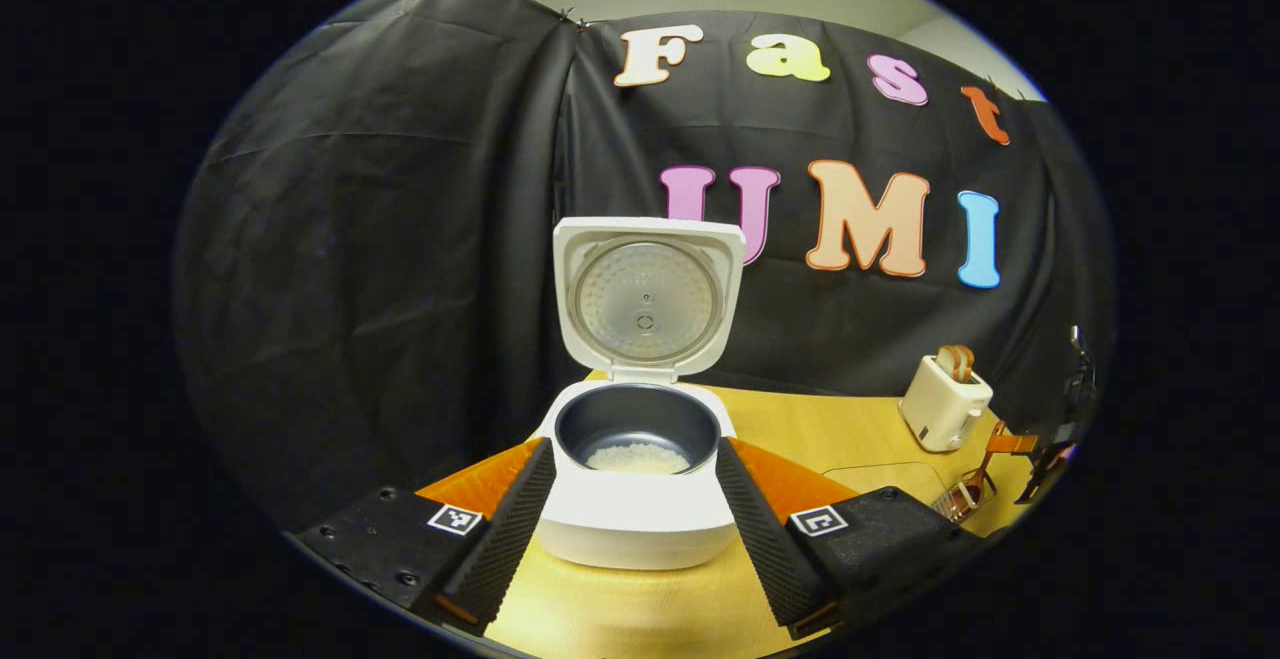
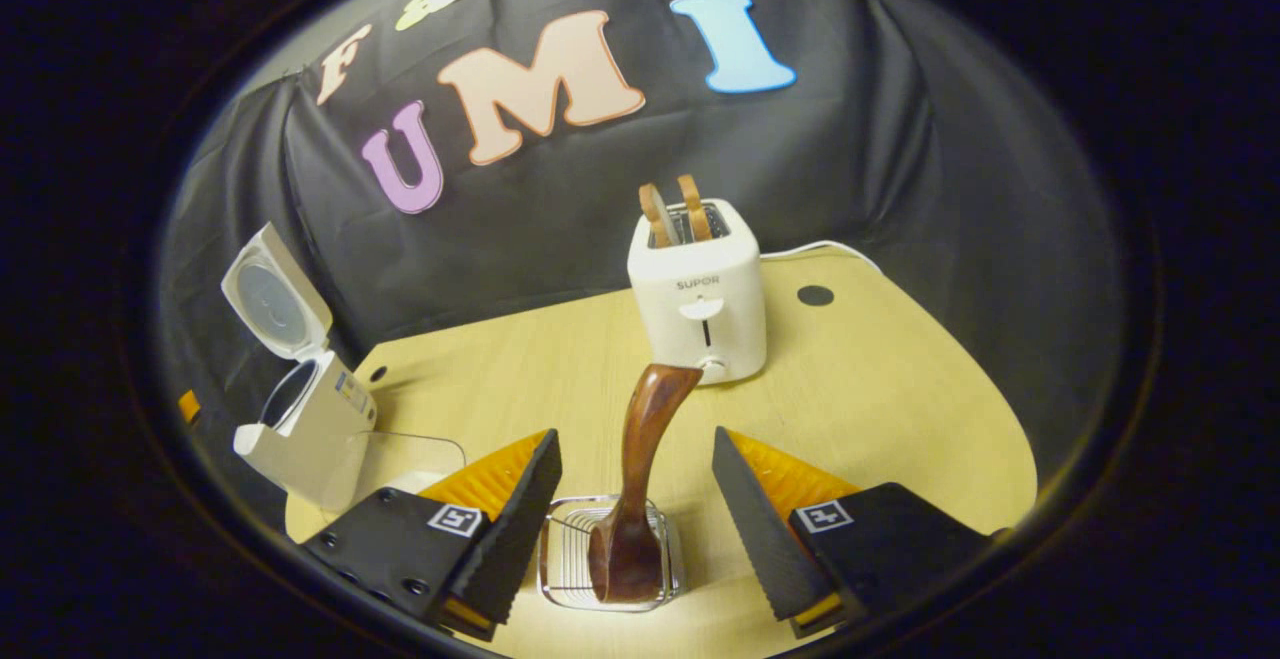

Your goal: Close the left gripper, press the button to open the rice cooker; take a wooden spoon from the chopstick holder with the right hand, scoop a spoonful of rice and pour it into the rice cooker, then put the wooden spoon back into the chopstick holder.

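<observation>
Wooden spoon [image 2: 628, 499] bowl-down in chopstick holder [image 2: 556, 564], both grippers' jaws apart, clear.

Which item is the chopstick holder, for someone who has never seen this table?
Start at the white toaster standing near the back of the wooden table. Come toward the camera to the spot between the right gripper and its open jaws. The chopstick holder is the small wire basket there, the one thing with a dark wooden spoon standing in it.
</observation>
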The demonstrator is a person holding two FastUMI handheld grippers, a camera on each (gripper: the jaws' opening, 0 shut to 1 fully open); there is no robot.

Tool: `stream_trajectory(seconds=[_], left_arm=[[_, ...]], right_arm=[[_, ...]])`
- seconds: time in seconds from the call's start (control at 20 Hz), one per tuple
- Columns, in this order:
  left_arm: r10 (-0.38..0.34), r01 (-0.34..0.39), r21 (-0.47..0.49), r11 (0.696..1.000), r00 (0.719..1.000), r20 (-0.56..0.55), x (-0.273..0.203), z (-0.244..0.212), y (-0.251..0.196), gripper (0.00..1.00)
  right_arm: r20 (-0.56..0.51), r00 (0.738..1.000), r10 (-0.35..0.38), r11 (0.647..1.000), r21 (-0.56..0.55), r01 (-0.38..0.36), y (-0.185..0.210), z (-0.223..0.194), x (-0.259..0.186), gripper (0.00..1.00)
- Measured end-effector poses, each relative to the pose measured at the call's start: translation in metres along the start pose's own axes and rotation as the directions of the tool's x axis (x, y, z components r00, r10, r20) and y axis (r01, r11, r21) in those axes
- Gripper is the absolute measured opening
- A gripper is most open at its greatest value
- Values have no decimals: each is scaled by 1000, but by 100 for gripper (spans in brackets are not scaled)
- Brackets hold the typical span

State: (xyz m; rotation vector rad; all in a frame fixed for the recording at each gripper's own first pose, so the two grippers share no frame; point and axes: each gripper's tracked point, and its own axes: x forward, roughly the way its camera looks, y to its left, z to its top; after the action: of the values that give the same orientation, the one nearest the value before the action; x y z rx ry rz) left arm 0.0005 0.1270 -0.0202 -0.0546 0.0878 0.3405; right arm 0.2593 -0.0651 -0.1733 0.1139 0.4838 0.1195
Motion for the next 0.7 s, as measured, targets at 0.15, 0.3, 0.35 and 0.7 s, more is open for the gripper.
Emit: stream_trajectory(seconds=[0.15, 0.3, 0.35, 0.7], left_arm=[[36, -36, -6, 999, 999, -19, -10, -7, 3, 95], [64, -64, -5, 998, 998, -28, -20, -11, 4, 95], [68, -68, -7, 998, 997, -31, -23, -13, 3, 95], [56, -55, 7, 998, 998, -37, -34, -19, -16, 95]], right_arm=[[-54, 998, 22, 1000, -7, -22, 6, -15, 18, 86], [-72, 997, 38, 999, -18, -40, 12, -20, 28, 69], [-70, 997, 36, 999, -13, -37, 12, -19, 29, 63], [-79, 994, 77, 997, 18, -76, 16, -20, 40, 18]])
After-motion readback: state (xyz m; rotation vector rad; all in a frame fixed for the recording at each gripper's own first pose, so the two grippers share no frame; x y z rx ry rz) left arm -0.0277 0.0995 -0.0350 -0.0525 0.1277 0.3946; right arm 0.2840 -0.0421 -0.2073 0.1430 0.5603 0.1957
